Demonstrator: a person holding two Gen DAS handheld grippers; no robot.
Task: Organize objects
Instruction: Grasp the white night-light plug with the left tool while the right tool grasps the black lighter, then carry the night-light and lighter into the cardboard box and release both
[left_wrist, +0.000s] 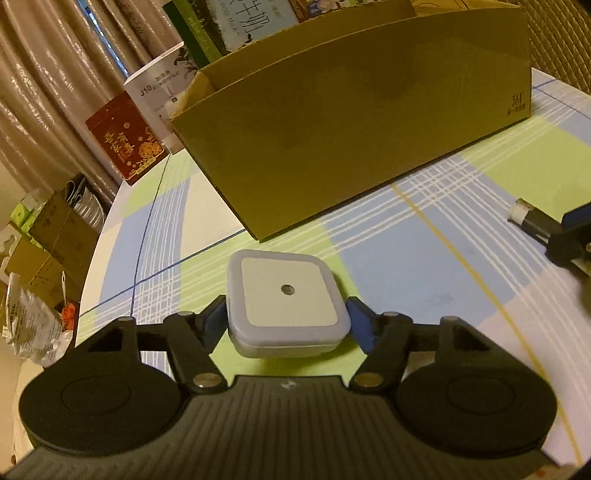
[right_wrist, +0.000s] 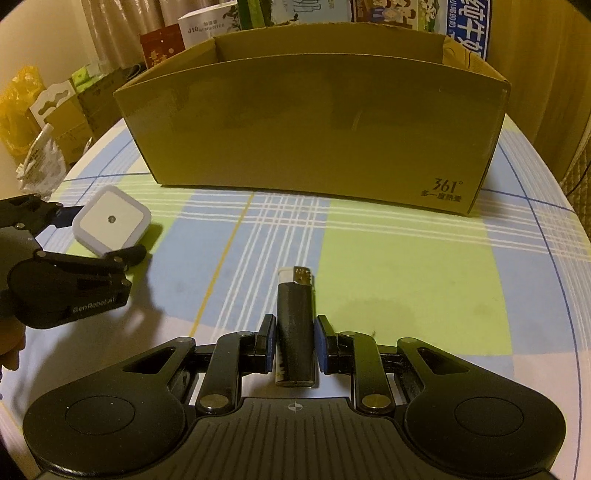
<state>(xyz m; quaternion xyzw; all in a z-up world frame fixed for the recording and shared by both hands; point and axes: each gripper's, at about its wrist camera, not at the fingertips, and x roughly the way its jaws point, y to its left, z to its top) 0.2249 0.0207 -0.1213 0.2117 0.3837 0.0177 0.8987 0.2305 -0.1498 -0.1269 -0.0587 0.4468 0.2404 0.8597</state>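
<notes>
Cardboard box (right_wrist: 314, 125) marked "361°" stands toward the bench's (right_wrist: 406, 277) far edge. My left claw (left_wrist: 288, 323) grips the white night light (left_wrist: 286, 302); my right claw (right_wrist: 294, 343) is narrow around the lighter (right_wrist: 295, 325), pads just clear. "GenRobot.AI" shows on the left claw.

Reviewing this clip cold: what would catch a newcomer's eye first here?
Probably the big open cardboard box standing at the far side of the plaid tablecloth. Next, the white square night light between the left gripper fingers, and the black lighter lying between the right gripper fingers, both in front of the box.
</notes>
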